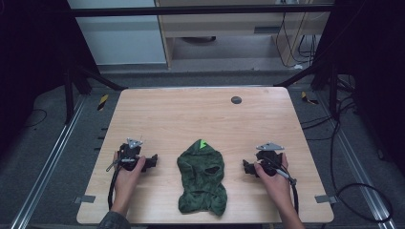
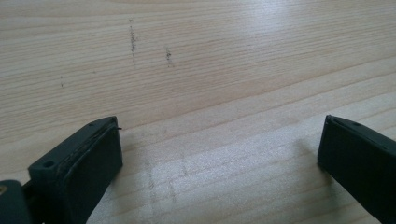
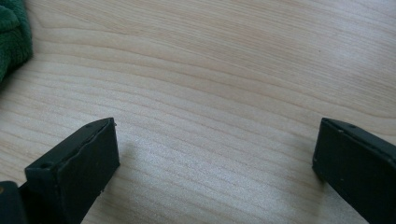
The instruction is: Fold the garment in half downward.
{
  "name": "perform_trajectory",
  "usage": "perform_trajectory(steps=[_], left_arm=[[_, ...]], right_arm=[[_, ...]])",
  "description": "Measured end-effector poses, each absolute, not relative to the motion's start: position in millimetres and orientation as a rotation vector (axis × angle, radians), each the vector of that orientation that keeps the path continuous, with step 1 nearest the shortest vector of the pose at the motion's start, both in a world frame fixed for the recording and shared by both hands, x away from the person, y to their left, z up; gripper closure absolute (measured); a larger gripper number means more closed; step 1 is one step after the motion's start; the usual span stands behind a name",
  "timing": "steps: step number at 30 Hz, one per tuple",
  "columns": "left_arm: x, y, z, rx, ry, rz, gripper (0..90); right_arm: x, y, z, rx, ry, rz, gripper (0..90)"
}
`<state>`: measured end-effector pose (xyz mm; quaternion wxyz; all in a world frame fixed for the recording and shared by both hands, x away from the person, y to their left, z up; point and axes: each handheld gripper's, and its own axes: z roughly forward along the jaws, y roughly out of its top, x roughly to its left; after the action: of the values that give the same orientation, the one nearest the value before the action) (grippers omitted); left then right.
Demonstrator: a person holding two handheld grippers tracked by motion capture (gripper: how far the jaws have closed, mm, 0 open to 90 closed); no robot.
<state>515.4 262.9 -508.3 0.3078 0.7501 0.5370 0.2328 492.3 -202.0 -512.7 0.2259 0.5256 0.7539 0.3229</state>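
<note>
While your hands rest on the light wooden surface [image 1: 172,114], you hold one gripper on each side of a dark green garment [image 1: 201,177], which lies crumpled near the front edge, roughly midway between them. The garment has a bright green patch at its far tip and what look like dark openings in its middle; what kind of garment it is, you cannot tell for sure.

Your left gripper [image 1: 152,161] sits to the garment's left and points toward it, well apart from the cloth. In the left gripper view [image 2: 219,154] its two black jaws stand wide apart, released, with bare wood grain and a few small dark marks [image 2: 133,39] between and beyond them. Nothing is held, and the jaws appear to rest low over the surface, though you cannot tell whether they touch it.

Your right gripper [image 1: 247,167] sits to the garment's right and also points inward toward it. In the right gripper view [image 3: 215,149] its jaws are equally wide open, with nothing between them but wood. The green cloth's edge [image 3: 13,35] shows at the upper left corner of that view, clear of the jaws.

A cable trails from each gripper back along your forearm. A small dark round disc [image 1: 236,100] is set in the surface near its far edge.
</note>
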Motion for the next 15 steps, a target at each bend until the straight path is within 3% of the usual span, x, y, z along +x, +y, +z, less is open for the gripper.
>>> perform_trajectory(steps=[15], left_arm=[[511.6, 256.8, -504.9, 2.027, 1.37, 0.571, 2.6]], right_arm=[[492.3, -201.8, -512.7, 1.453, 2.078, 0.891, 0.5]])
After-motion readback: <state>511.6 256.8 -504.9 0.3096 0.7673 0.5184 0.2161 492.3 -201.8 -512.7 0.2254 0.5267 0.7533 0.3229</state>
